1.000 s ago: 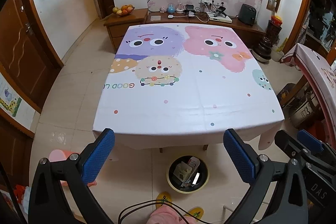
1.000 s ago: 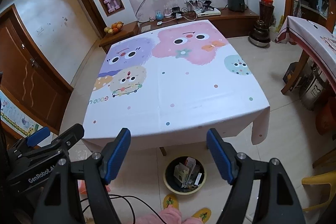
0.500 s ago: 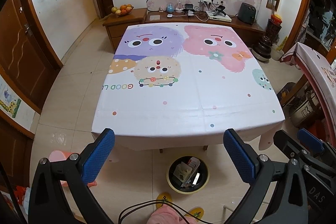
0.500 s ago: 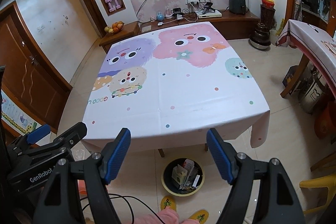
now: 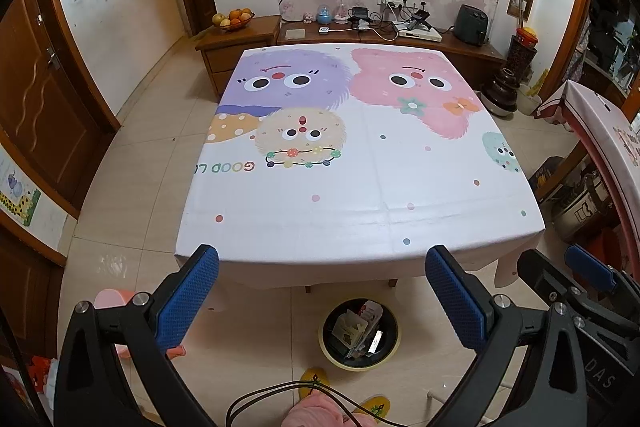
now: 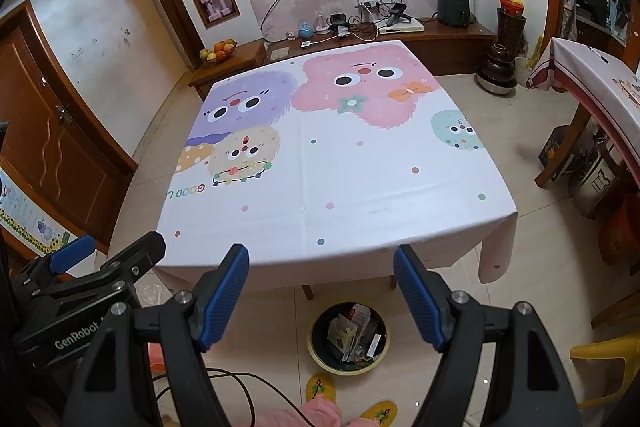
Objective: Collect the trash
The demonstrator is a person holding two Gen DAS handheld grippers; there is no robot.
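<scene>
A round bin [image 5: 394, 349] with a yellow rim stands on the floor under the table's near edge; it holds cartons and paper trash [image 5: 352, 329]. The bin [image 6: 320, 351] and its trash [image 6: 354, 331] also show in the right wrist view. My left gripper [image 5: 322, 263] is open and holds nothing, hovering above the floor before the table [image 5: 360, 203]. My right gripper [image 6: 322, 263] is open too, with nothing between its blue pads. Both hang above the bin, near the table [image 6: 320, 187] edge. The tablecloth with cartoon monsters has nothing lying on it.
A person's yellow slippers [image 6: 320, 389] and pink trousers show at the bottom. A pink stool [image 5: 114, 301] is on the floor at left, a yellow chair [image 6: 608, 359] at right. A second table [image 6: 592, 83] stands right; a TV cabinet [image 5: 360, 35] lies beyond.
Both grippers have tilted up and drawn back slightly, so the table sits lower in view. Their jaws stay open the same width.
</scene>
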